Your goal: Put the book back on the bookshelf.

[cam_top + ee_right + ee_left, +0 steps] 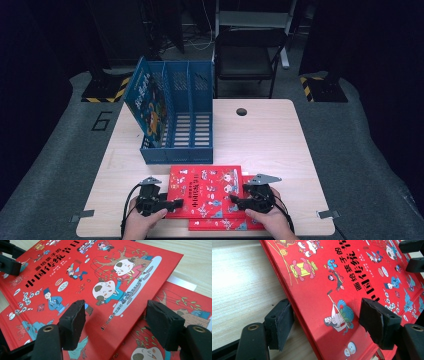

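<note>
Your left hand-held gripper (172,204) straddles the top red book's (205,191) left edge, jaws apart; your right hand-held gripper (236,201) gapes at its right edge. Stacked at the bench (270,135) front, it looks stiff, glossy, slippery: pinch opposite edges.

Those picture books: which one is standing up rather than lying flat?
The blue-covered book, leaning in the blue file rack's leftmost slot. The two red books lie stacked flat.

I see a glossy, smooth red picture book (332,290) cover, card by the look of it, on a pale matt wood-grain tabletop (239,287). My left gripper's pads (280,325) look like rough matt black foam. The file rack (187,120) at upper left looks like blue plastic.
</note>
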